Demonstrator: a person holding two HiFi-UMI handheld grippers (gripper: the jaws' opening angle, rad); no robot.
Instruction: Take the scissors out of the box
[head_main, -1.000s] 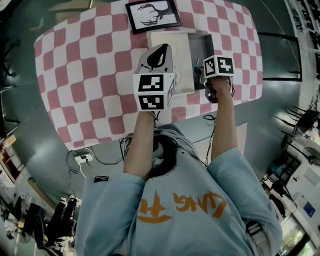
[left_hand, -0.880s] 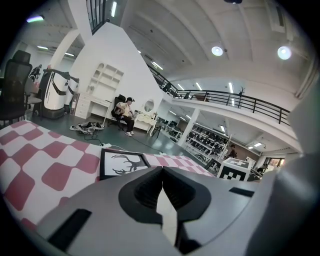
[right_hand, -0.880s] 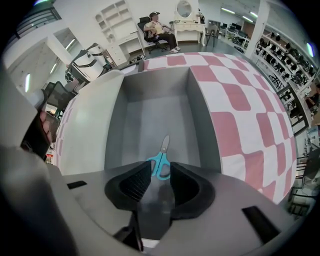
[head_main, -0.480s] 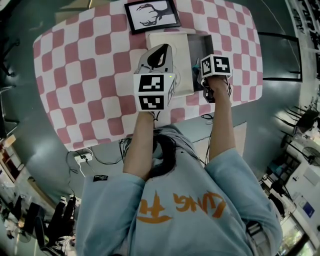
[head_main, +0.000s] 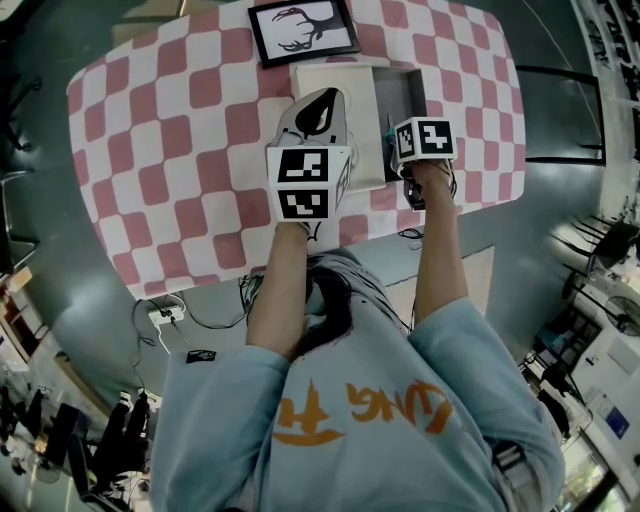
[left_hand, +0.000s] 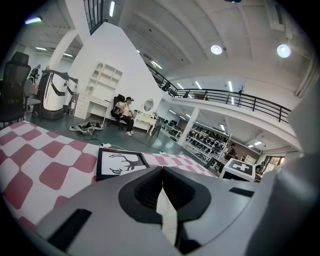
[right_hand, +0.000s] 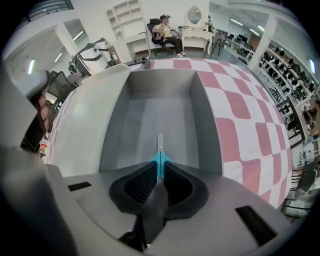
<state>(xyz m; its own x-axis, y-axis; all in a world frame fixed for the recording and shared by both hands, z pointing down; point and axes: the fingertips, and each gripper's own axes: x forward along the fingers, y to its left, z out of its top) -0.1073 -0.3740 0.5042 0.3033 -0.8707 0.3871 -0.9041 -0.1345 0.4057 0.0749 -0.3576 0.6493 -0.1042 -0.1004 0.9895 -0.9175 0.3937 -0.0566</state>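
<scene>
Lighting's pretty even everywhere: bright indoor hall, no harsh shadows on the checkered tablecloth (head_main: 180, 150). In the left gripper view the round ceiling lights (left_hand: 216, 49) blow out a bit w/ small halos, and there are strip lights further back. All 3 views are fisheye, so edges bend hard & corners go black. Head view gets smeary toward the rim, esp. over the floor (head_main: 60, 330). Up close the left gripper (left_hand: 162, 171) is soft, out of focus, greyish. In the right gripper view the scissors (right_hand: 160, 145) tip looks fairly sharp. Inside of the box (right_hand: 160, 110) is dimmer than the cloth around it.
</scene>
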